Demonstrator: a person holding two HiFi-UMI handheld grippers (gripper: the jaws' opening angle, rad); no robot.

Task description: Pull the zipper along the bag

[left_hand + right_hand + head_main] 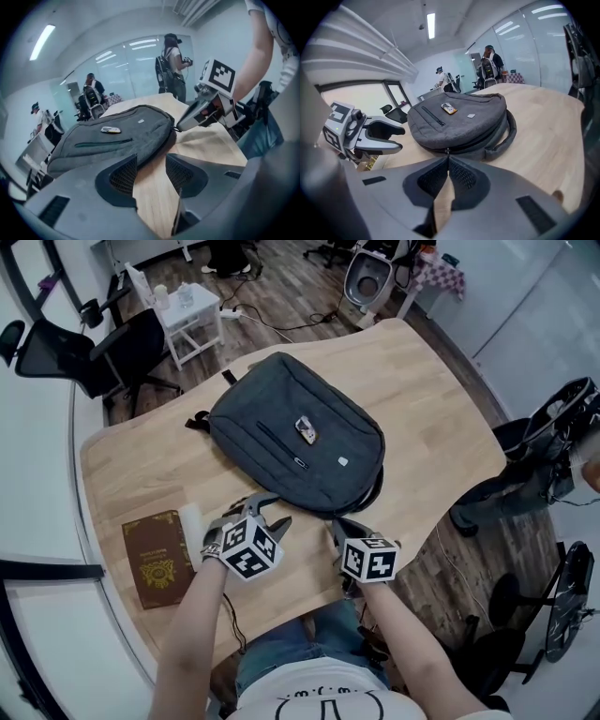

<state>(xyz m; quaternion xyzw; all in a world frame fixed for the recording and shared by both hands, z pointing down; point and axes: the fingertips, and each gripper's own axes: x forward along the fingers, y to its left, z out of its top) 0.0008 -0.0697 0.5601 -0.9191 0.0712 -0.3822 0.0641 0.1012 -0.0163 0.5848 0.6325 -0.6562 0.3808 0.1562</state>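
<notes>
Dark grey bag (pixel 295 442), darker zipper pull (pixel 447 151); pale wood-grain worktop (pixel 441 418). Near the bag, a brown book (pixel 157 557) with gold emblem. Grey left gripper (pixel 267 512) and right gripper (pixel 342 529) carry black-and-white square markers.

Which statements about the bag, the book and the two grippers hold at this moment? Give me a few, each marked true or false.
1. The dark grey bag lies flat on the wooden table. True.
2. The right gripper is shut on the zipper pull at the bag's near edge. True.
3. The left gripper is clamped on the bag's strap. False: its fingers stand apart, with only bare table between them, and the bag lies beyond them.
4. The brown book rests on top of the bag. False: it lies on the table, apart from the bag, on the left gripper's side.
</notes>
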